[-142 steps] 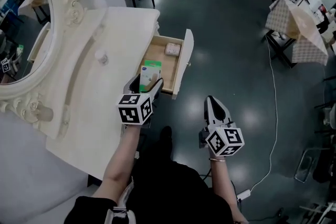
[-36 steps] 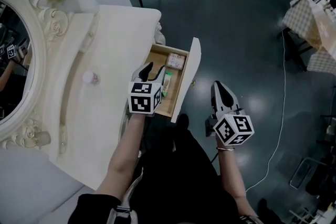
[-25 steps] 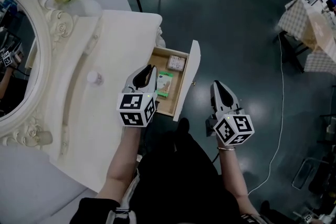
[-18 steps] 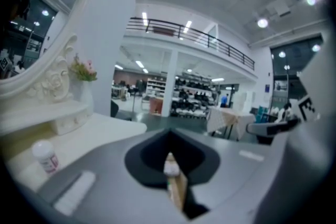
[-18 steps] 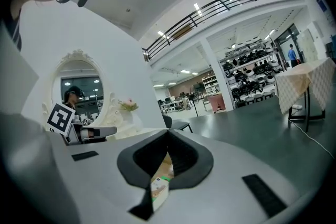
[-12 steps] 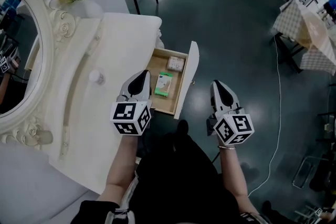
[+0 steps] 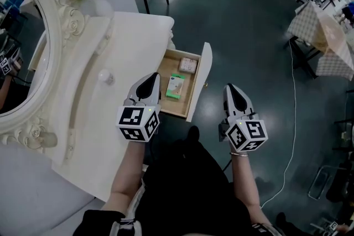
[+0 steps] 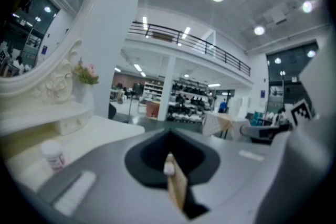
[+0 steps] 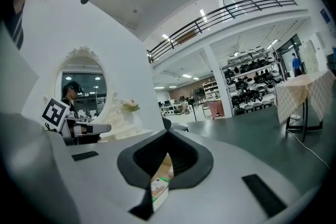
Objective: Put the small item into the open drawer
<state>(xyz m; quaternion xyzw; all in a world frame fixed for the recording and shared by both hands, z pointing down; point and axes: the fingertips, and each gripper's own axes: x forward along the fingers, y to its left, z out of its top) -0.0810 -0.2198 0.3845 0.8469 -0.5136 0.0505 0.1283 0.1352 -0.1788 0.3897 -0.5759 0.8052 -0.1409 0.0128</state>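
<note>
Lying flat in the open drawer (image 7: 201, 80), the small item (image 7: 176, 87) has its long axis running front-to-back, with a pink packet (image 7: 188, 65) just beyond it, deeper in. Left gripper (image 7: 150, 83): jaws pressed together, nothing between them, over the dressing table (image 7: 127, 36) edge just left of the item. Right gripper (image 7: 232, 94): jaws likewise together, empty, outside the drawer front. Judgement: placement looks done. Left is nearer the item; right is better placed to push the front.

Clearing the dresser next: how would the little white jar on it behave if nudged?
The jar looks squat, so it would probably slide rather than tip. Being round, it might roll if knocked over on the smooth dresser top.
</note>
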